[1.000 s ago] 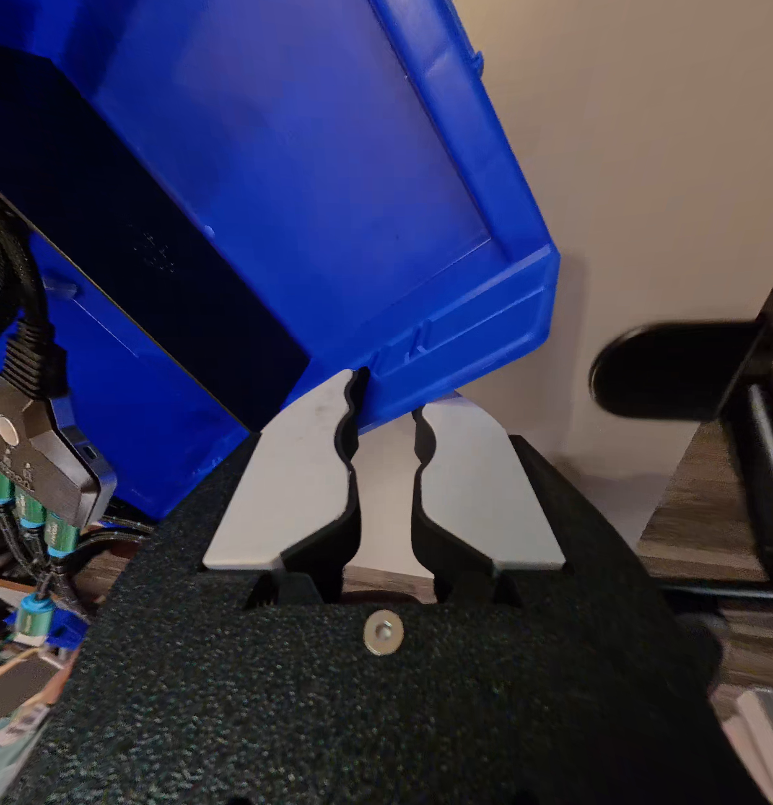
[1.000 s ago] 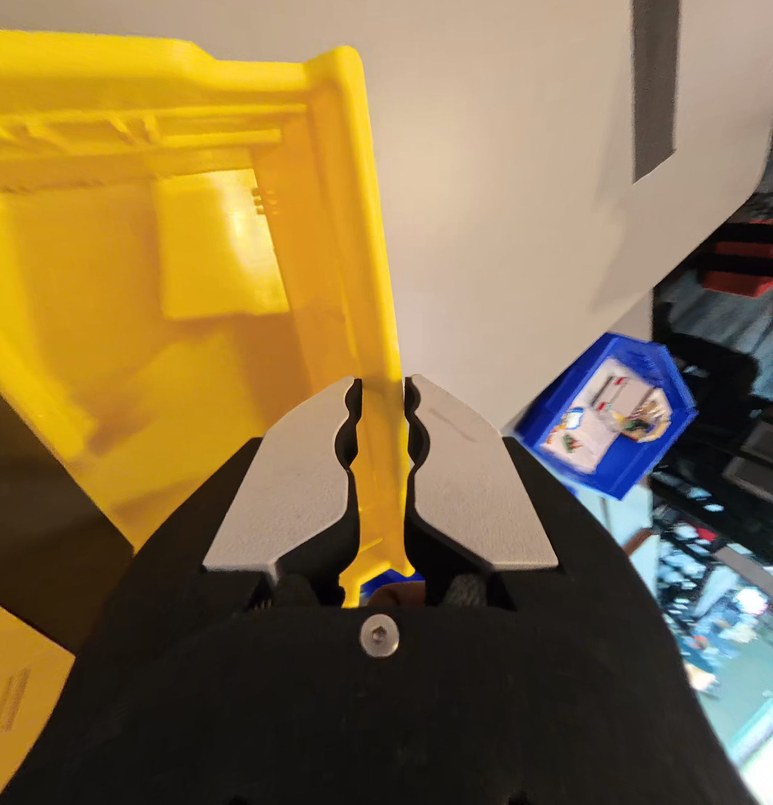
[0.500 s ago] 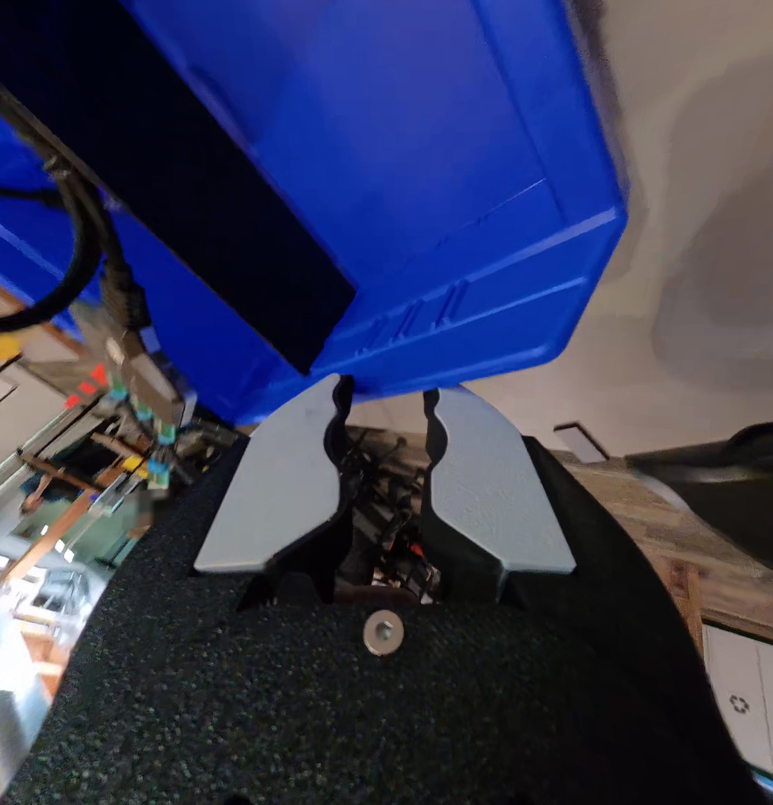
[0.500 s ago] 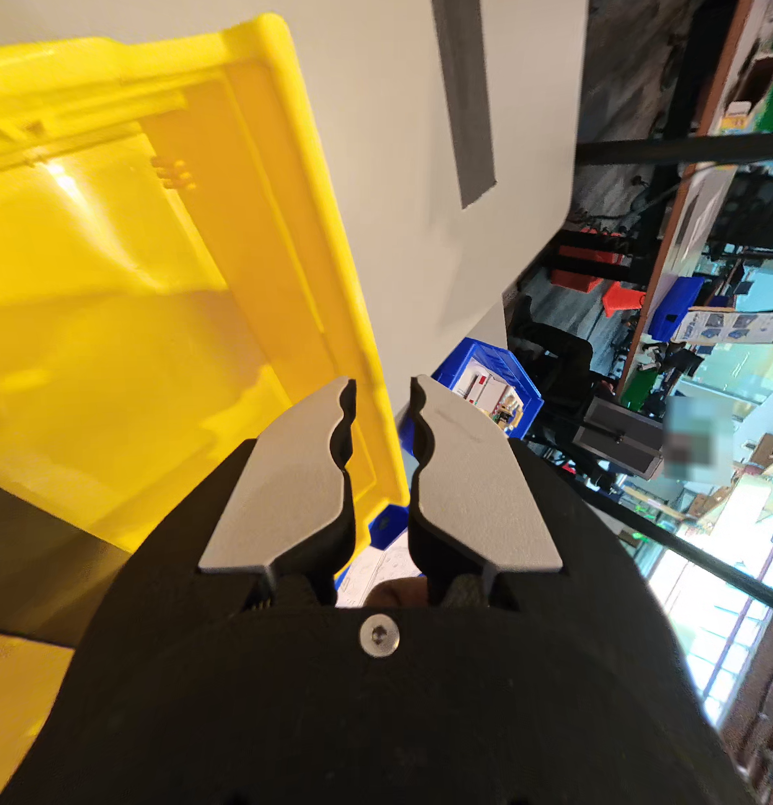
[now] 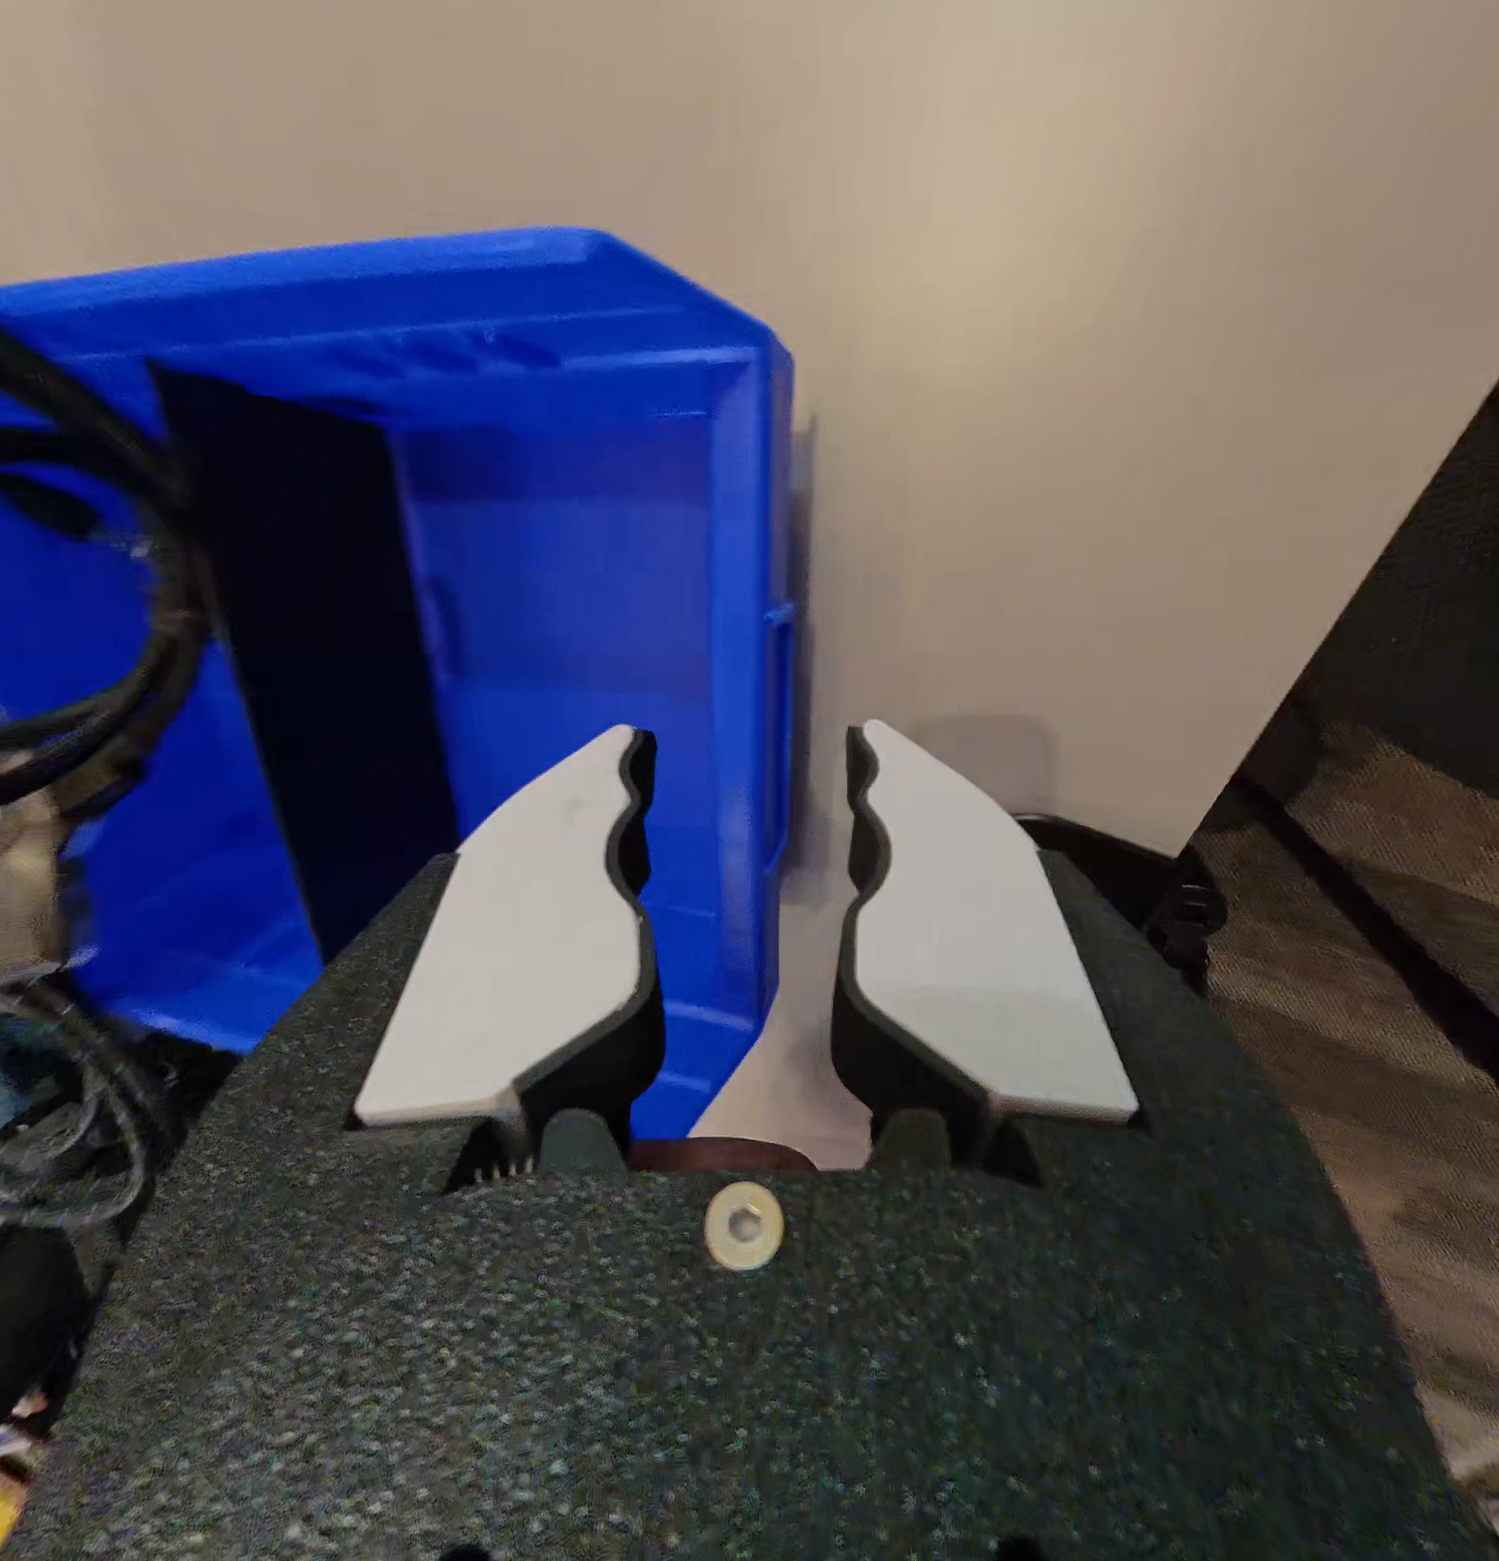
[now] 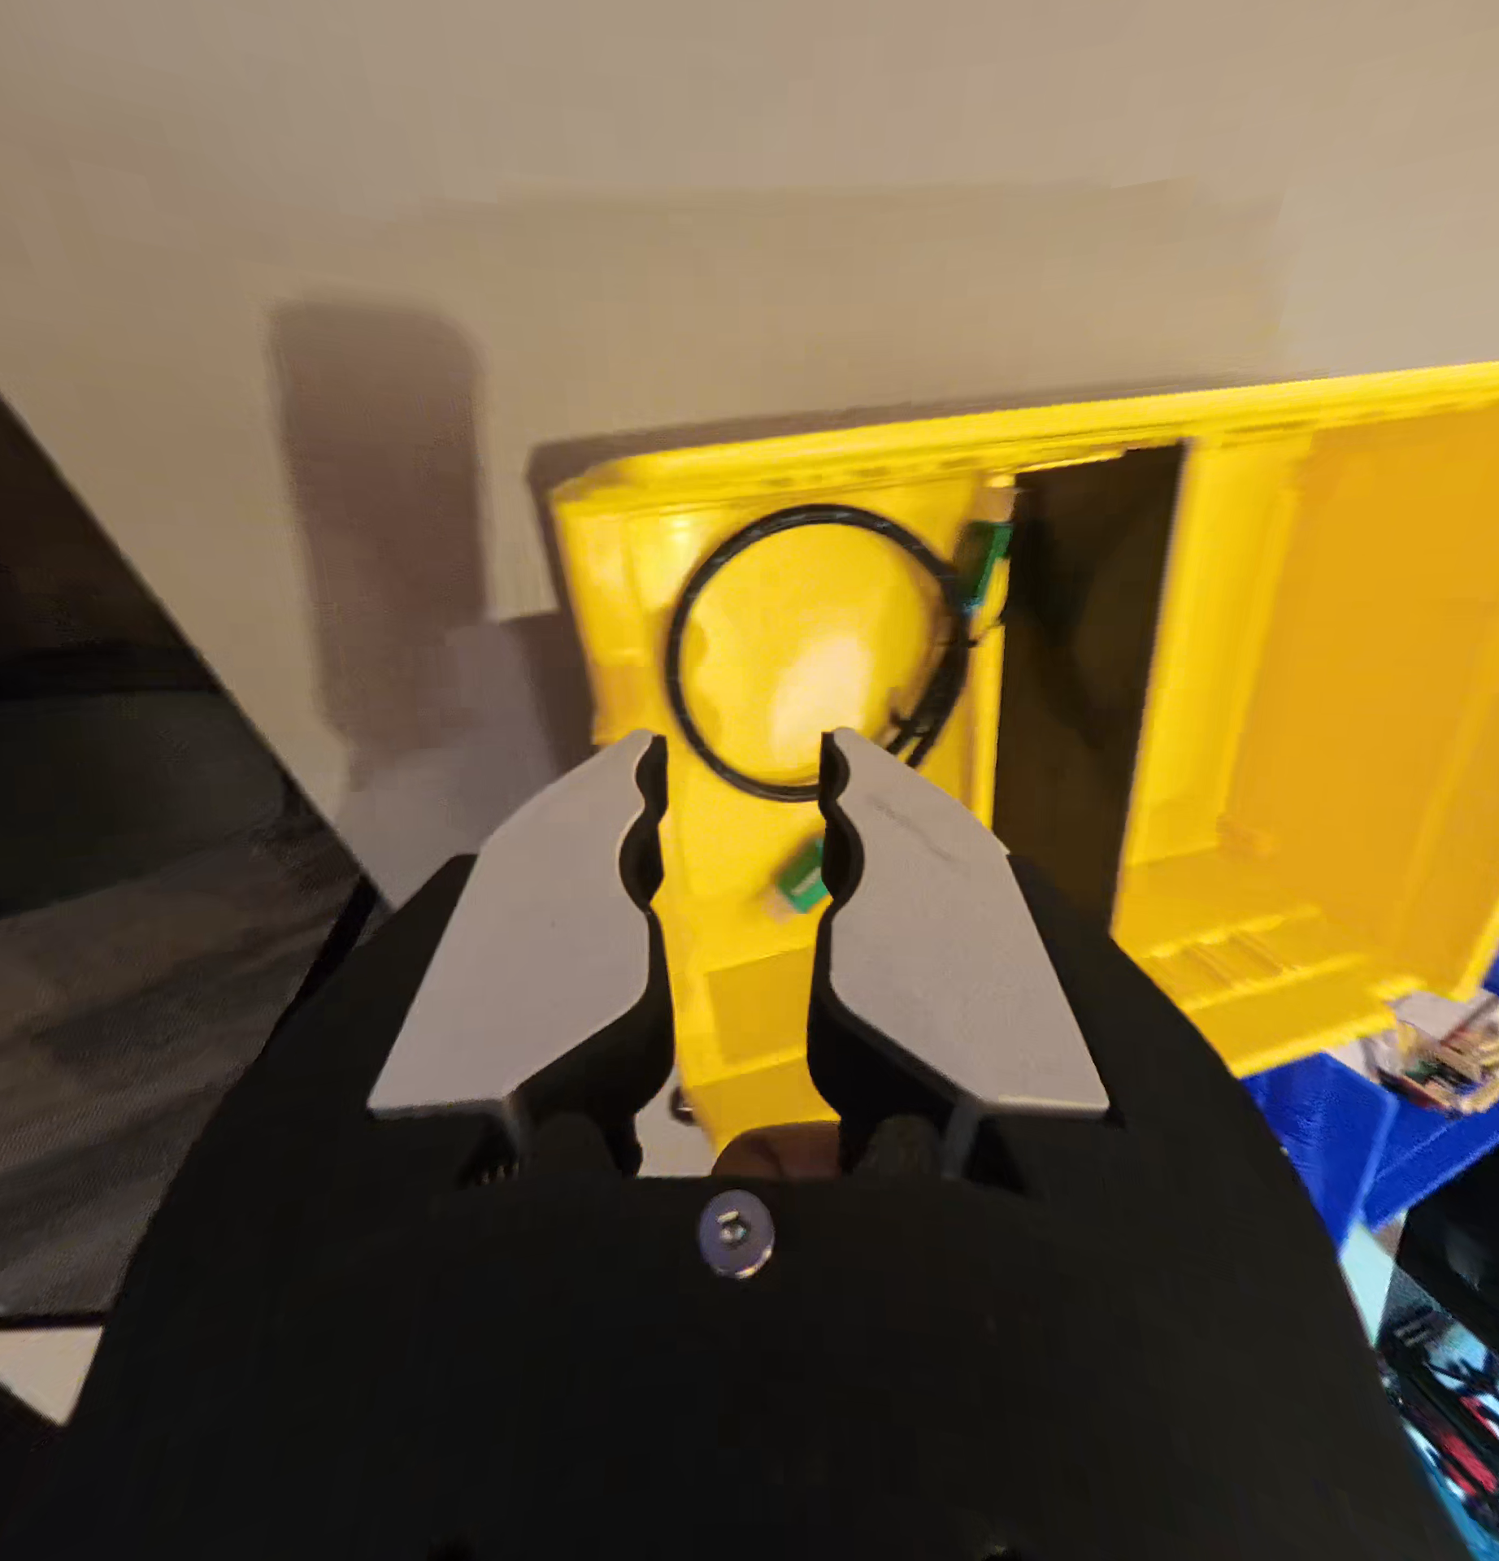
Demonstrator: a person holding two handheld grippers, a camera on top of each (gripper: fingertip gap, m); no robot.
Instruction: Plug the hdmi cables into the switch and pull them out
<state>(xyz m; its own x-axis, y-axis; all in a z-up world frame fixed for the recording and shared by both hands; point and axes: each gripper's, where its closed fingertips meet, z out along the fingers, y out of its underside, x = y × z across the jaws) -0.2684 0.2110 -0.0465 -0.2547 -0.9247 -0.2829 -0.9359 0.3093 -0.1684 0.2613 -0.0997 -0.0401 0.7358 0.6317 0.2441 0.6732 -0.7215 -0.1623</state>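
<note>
In the left wrist view, my left gripper (image 5: 746, 735) is open and holds nothing. It hovers over the right wall of a blue bin (image 5: 560, 591) without touching it. The bin has a black divider (image 5: 307, 633), and a black cable (image 5: 138, 591) loops at its left. In the right wrist view, my right gripper (image 6: 742, 739) is open and holds nothing, above the left compartment of a yellow bin (image 6: 1363, 676). That compartment holds a coiled black cable (image 6: 677, 659) with green connectors (image 6: 801, 878). A black divider (image 6: 1075, 659) splits the yellow bin.
Both bins rest on a pale tabletop (image 5: 1067, 422). A dark mesh surface (image 5: 1405, 845) rises at the right of the left wrist view, and a dark panel (image 6: 96, 845) at the left of the right wrist view. Another blue bin (image 6: 1337, 1123) with small parts sits at lower right. Across from one pair of fingers to the other is roughly 60 cm.
A second ago the right jaws were shut on the yellow bin's wall. They have opened and drawn back. The left jaws have widened and left the blue bin's edge. Both bins now sit level.
</note>
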